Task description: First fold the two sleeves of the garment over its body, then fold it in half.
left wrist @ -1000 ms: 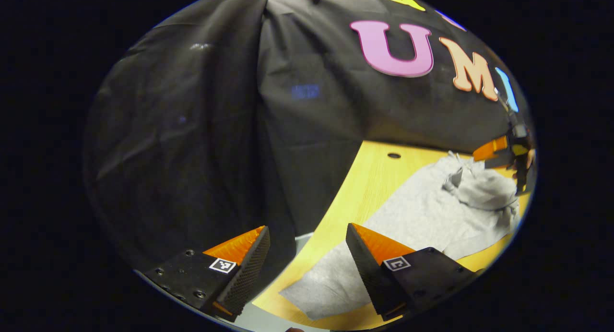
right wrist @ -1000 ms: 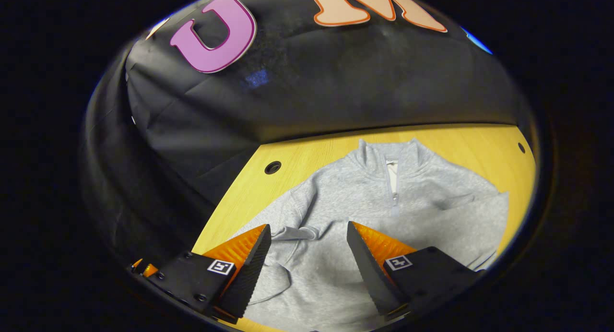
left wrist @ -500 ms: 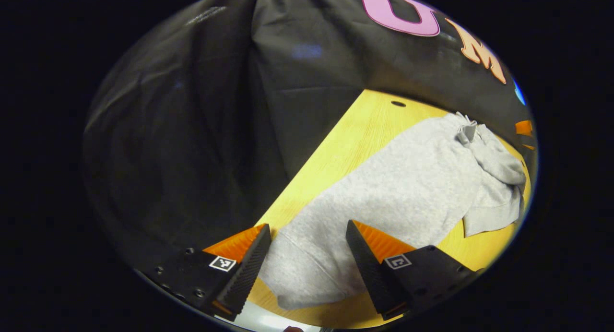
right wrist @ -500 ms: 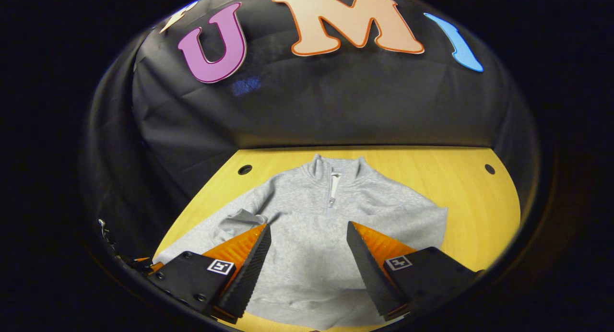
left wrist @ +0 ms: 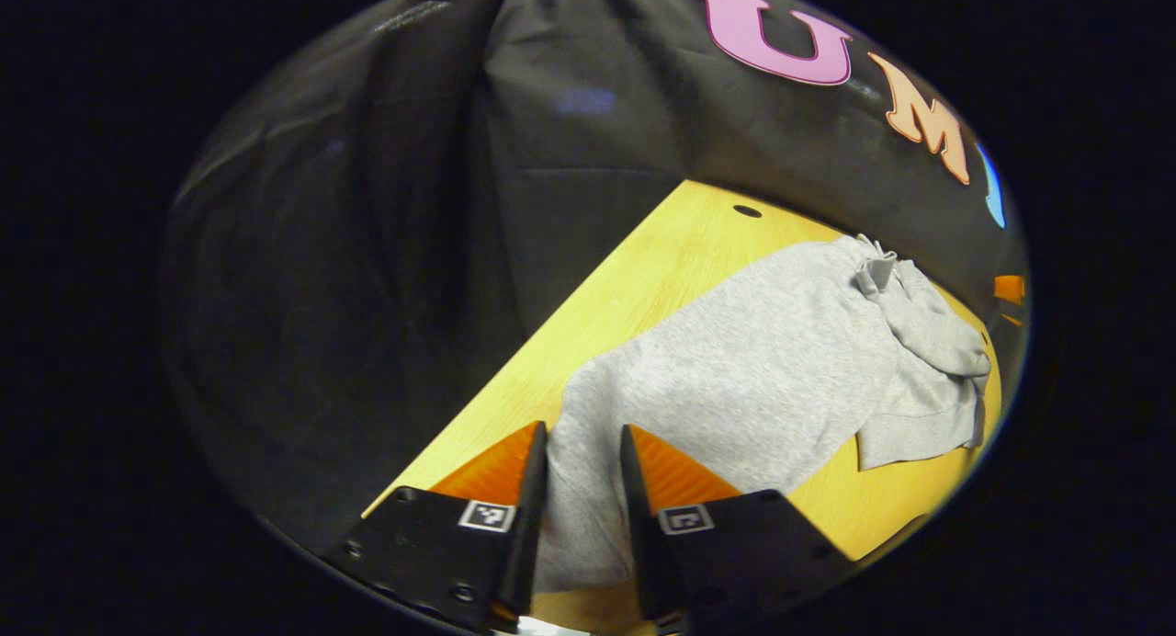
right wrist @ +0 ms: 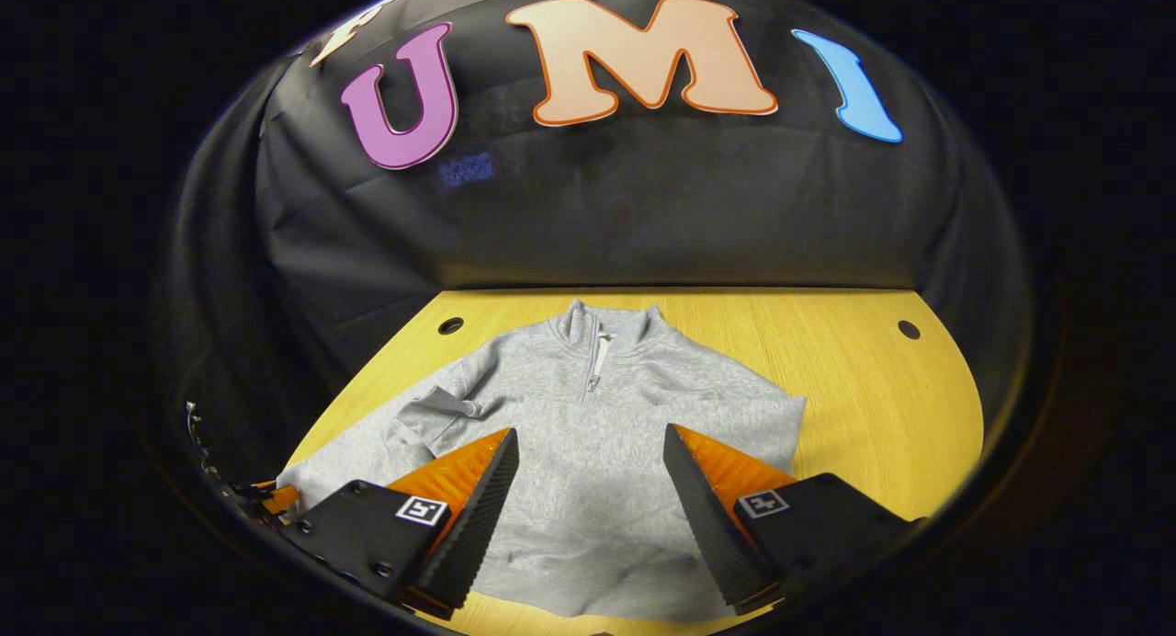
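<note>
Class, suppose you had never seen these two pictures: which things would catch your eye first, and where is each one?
First, the grey zip-neck garment, spread across the yellow wooden table, collar toward the booth wall. Next, the left gripper at the garment's outstretched left sleeve, jaws nearly closed around the cloth. Last, the right gripper, jaws wide apart above the garment's lower body near the front edge.
</note>
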